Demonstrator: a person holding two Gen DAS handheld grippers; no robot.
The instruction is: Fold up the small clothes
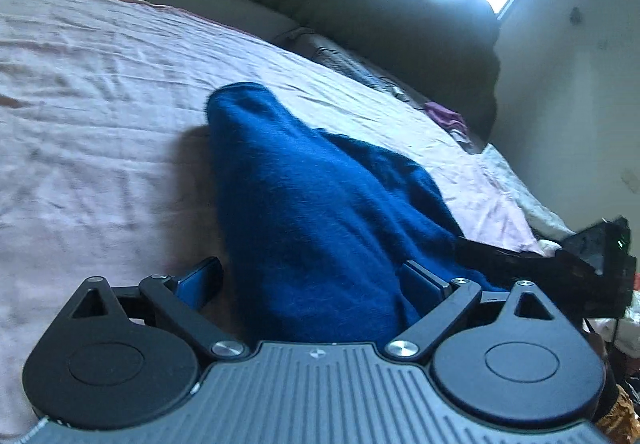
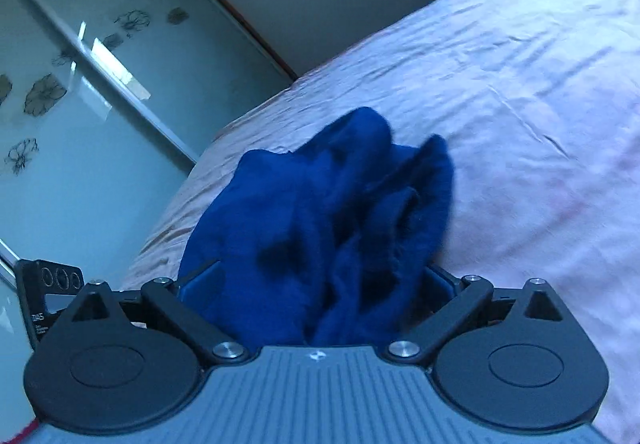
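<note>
Pink bed, one blue garment

one blue garment, one bed, two claws

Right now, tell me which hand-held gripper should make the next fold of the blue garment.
Probably the left hand-held gripper: the blue garment stretches smooth ahead of it. At the right hand-held gripper it is bunched. Both look open, fabric between their fingers.
</note>
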